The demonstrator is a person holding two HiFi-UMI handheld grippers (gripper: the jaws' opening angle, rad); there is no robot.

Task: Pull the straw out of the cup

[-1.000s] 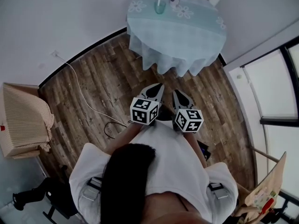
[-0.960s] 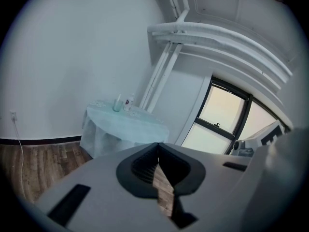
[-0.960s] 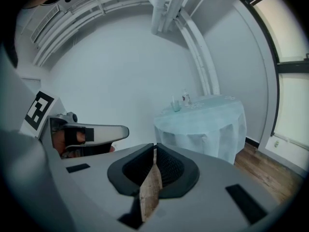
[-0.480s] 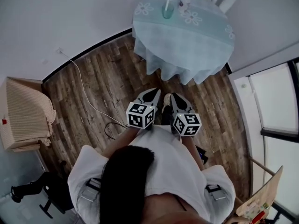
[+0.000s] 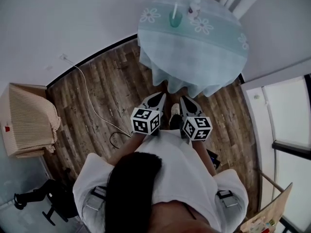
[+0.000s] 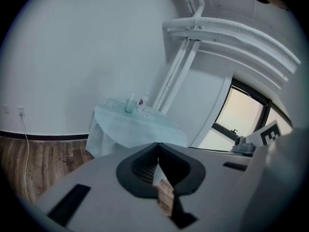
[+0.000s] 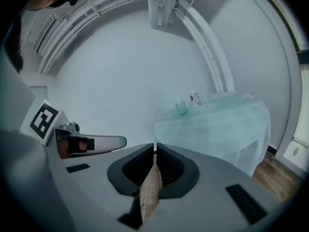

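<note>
Both the left gripper (image 5: 158, 97) and the right gripper (image 5: 186, 101) have their jaws pressed together and hold nothing. The straw (image 5: 174, 8) stands almost upright in the green cup (image 5: 175, 19) on the round table (image 5: 194, 52), upper middle of the head view. It is well apart from both grippers, and neither is clearly nearer.

Left gripper (image 6: 158, 146) has its jaws closed with nothing in them. Cloth-covered table (image 6: 145, 129) well ahead, cup (image 6: 129, 106) with straw (image 6: 133, 95) on it, bottle (image 6: 141, 103) just beside.
</note>
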